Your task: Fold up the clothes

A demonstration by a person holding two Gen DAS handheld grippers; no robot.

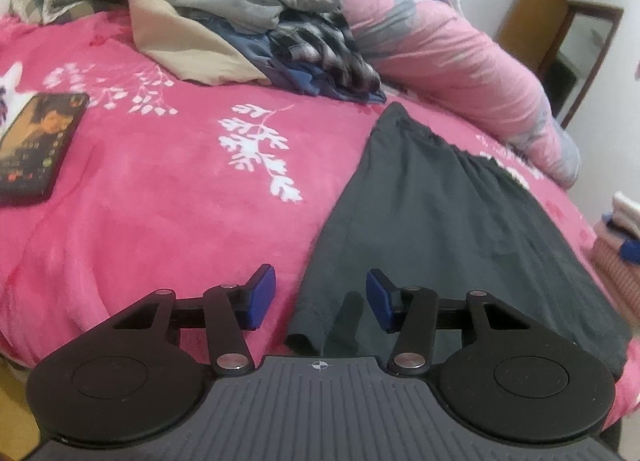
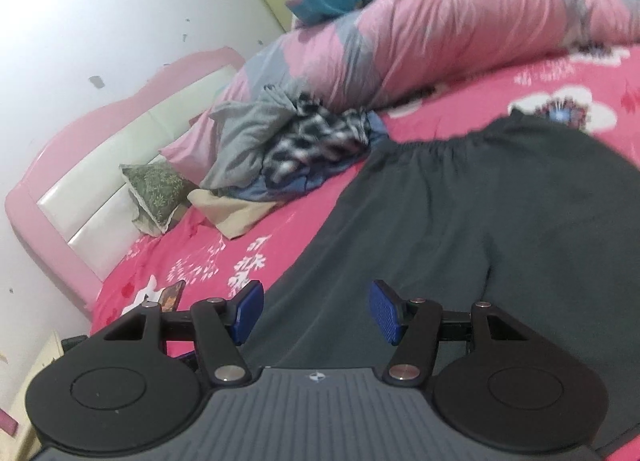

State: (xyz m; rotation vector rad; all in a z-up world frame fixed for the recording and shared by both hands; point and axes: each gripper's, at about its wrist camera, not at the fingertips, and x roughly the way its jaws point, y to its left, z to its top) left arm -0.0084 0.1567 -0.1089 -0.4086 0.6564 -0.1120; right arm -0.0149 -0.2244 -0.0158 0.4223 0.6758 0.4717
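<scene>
Left gripper (image 1: 321,298) tilted downward, blue pads (image 1: 262,297) parted with a clear gap and nothing pinched between them — right gripper (image 2: 316,311) angled down likewise, jaws apart, ribbed blue pads (image 2: 385,315) bare and gripping nothing; no hand or sleeve visible in either wrist view.

Fuzzy pink fleece bedspread (image 1: 160,221), matt dark cloth shorts (image 1: 440,229), glossy phone (image 1: 36,141)

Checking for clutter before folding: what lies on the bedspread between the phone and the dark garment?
Nothing: in the left wrist view, only bare pink bedspread with white leaf prints stretches from the phone to the dark garment.
</scene>
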